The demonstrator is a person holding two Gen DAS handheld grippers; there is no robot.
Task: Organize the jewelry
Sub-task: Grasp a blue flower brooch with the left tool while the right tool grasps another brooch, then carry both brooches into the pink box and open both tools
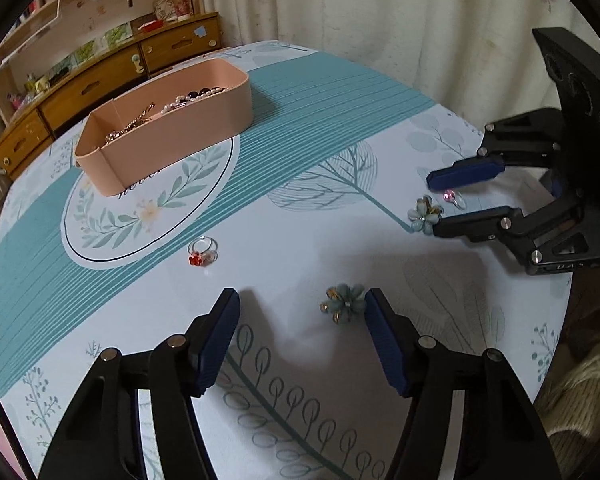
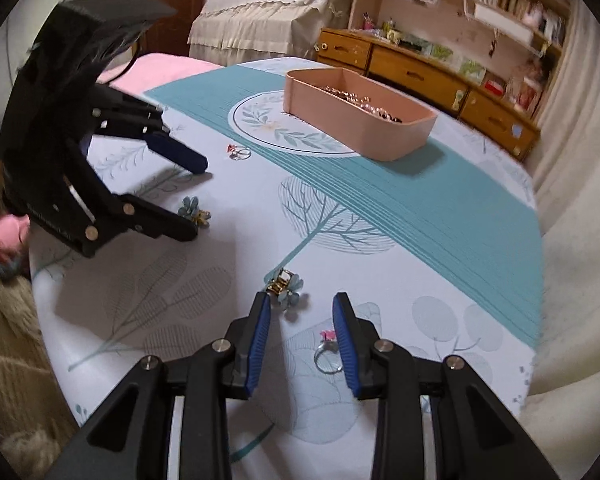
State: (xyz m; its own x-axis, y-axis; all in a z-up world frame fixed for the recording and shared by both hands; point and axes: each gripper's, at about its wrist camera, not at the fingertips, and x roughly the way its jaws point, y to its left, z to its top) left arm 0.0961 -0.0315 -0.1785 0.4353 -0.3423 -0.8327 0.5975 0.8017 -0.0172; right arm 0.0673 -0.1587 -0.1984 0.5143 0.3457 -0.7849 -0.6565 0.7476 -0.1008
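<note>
A pink tray (image 1: pixel 188 132) (image 2: pixel 380 136) holds bead and chain jewelry. My left gripper (image 1: pixel 300 304) (image 2: pixel 196 200) is open and low over the table. A teal flower earring (image 1: pixel 343 304) (image 2: pixel 194 210) lies just inside its right finger. A red-flower ring (image 1: pixel 203 251) (image 2: pixel 239 153) lies ahead on the left. My right gripper (image 2: pixel 302 300) (image 1: pixel 432 204) is open. A pink-stone ring (image 2: pixel 329 354) (image 1: pixel 452 197) lies between its fingers, close to the right one. A second teal flower earring (image 2: pixel 286 286) (image 1: pixel 424 214) lies at its left fingertip.
The table (image 1: pixel 340 240) wears a white and teal leaf-print cloth. Wooden drawers (image 1: pixel 100 80) (image 2: pixel 420 68) and shelves stand behind the tray. A curtain (image 1: pixel 400 12) hangs beyond the far edge. A pink cushion (image 2: pixel 156 68) lies past the table.
</note>
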